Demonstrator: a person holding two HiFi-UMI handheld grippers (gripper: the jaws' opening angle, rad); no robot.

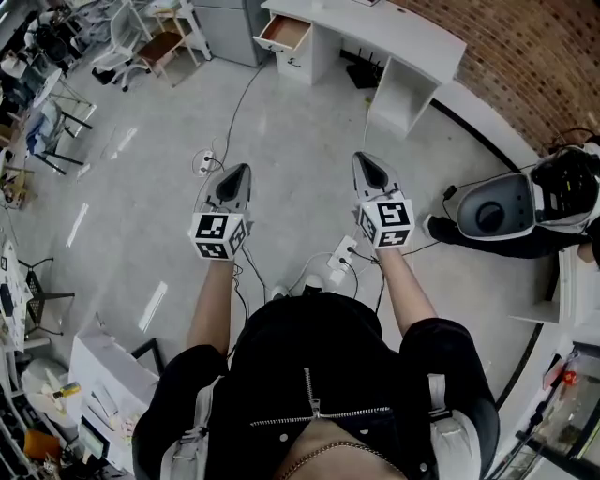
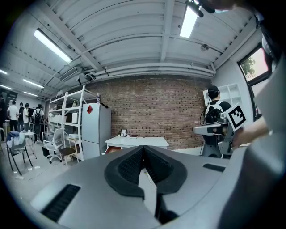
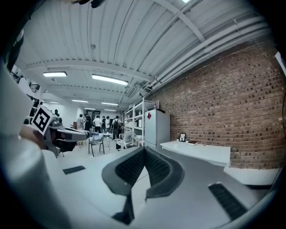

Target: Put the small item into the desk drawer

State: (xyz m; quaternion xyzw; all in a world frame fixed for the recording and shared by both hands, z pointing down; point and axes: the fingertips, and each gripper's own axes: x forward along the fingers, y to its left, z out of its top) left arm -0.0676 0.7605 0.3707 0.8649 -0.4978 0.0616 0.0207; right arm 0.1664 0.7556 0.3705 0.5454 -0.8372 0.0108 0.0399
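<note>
Head view has you standing on the grey floor (image 1: 309, 122) with both arms held out ahead. The brick wall (image 1: 525, 56) runs along the upper right of the frame. The white counter (image 1: 394, 28) stands against it at top centre. At the counter's left end the drawer (image 1: 284, 34) is pulled out and its wooden inside shows. It is well apart from both of your grippers.

Your left gripper (image 1: 242, 170) sits left of centre and your right gripper (image 1: 362, 157) right of centre. They are side by side but apart, and both point up the frame toward the counter. The left one carries its marker cube (image 1: 218, 234) just above your wrist. A white power strip (image 1: 342, 253) with its cables lies on the floor between your forearms.

Left gripper view shows that gripper's jaws pressed together at the tips, with nothing between the pads (image 2: 132, 167). The counter sits straight beyond them and a tall fridge (image 2: 96, 129) stands to its left. Right gripper view shows the same: the right gripper's jaws are closed on each other and empty.

You cannot pick out the small item in any view.
</note>
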